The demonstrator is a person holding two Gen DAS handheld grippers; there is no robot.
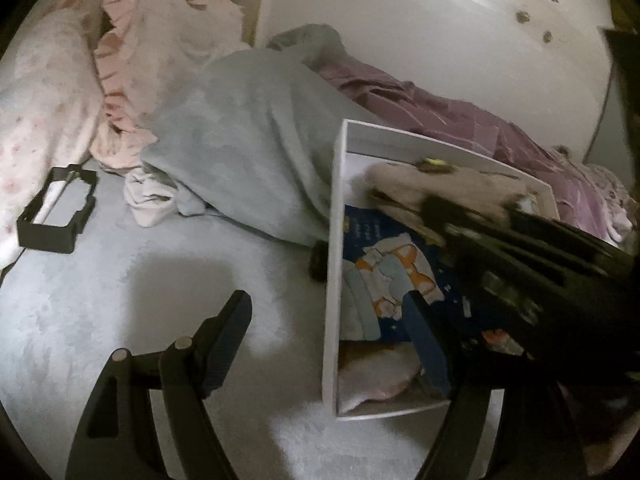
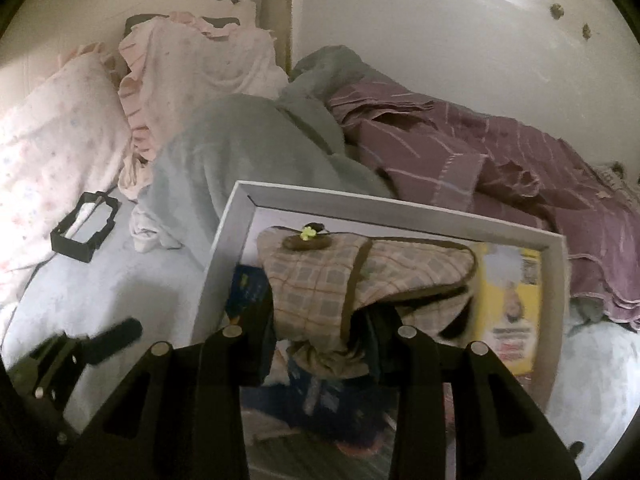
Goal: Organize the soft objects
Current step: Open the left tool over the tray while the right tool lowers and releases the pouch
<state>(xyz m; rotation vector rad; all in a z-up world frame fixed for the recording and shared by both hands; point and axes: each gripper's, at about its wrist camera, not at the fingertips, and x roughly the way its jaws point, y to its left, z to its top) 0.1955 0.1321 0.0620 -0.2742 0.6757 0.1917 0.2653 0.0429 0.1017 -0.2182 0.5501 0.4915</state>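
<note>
Right claw grips plaid cloth over white box.

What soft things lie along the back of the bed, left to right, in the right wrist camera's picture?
Floral pillow → pink ruffled pillow → grey blanket → purple striped cloth.

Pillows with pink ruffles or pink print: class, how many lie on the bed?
2: the printed pillow at far left, and the ruffled pillow beside it, against the headboard. Blankets may hide others.
</note>
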